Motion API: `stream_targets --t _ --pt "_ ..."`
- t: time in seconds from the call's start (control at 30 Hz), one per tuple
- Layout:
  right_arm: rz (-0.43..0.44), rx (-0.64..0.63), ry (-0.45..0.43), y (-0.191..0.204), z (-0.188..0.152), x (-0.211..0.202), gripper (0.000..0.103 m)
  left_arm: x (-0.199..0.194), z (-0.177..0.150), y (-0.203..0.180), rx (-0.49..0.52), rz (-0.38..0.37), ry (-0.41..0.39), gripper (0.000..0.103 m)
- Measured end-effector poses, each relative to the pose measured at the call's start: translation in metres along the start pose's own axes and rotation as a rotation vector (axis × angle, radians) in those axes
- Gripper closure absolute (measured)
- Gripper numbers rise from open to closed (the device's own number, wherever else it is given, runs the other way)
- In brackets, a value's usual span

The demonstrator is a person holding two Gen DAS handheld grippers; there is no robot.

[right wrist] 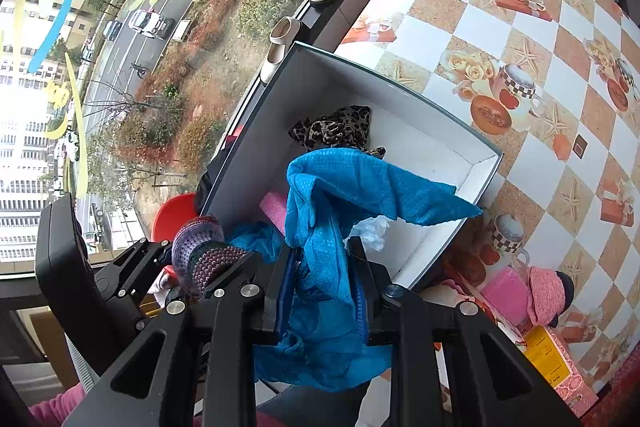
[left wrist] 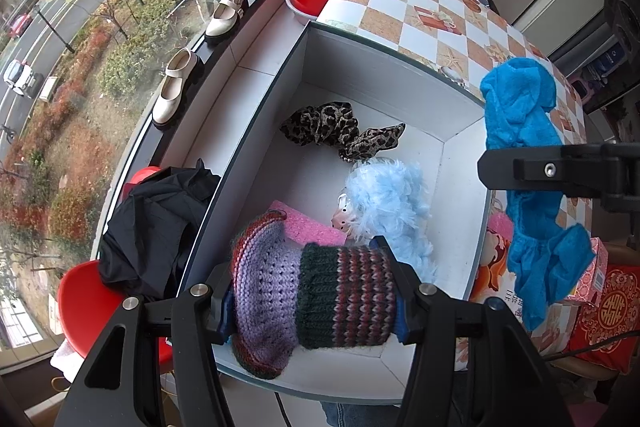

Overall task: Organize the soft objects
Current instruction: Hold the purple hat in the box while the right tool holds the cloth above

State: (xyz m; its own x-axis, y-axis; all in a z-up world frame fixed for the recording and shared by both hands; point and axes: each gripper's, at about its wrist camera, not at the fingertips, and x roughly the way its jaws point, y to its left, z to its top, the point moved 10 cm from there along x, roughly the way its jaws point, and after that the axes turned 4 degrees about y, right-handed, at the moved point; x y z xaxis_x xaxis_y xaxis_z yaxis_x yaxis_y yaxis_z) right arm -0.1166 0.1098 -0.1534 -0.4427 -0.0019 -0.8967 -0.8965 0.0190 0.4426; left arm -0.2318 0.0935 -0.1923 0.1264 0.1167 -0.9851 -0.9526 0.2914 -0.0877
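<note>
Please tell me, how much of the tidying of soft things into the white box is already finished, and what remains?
Done: the leopard scarf, the fluffy light-blue toy and a pink sponge lie inside the white box. In hand: the left claw grips a knitted hat above the box; the right claw grips a blue cloth. Left: a pink knitted item on the checkered table.

A purple, green and maroon striped knit hat [left wrist: 316, 301], a bright blue cloth [right wrist: 340, 211], a leopard-print scarf [left wrist: 332, 129], a pale blue fluffy toy [left wrist: 388, 203], a pink sponge [left wrist: 308, 225], all over a white box [left wrist: 460, 211]; checkered orange-and-white tablecloth [right wrist: 520, 27] on the right.
</note>
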Motion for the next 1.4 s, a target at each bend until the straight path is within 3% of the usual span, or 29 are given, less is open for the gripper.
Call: stream_targets --t 1.4 --pt "-0.014 -0.014 -0.004 -0.0039 0.0059 -0.0031 0.077 -0.0019 0.0065 -0.0007 -0.003 0.022 0.012 0.043"
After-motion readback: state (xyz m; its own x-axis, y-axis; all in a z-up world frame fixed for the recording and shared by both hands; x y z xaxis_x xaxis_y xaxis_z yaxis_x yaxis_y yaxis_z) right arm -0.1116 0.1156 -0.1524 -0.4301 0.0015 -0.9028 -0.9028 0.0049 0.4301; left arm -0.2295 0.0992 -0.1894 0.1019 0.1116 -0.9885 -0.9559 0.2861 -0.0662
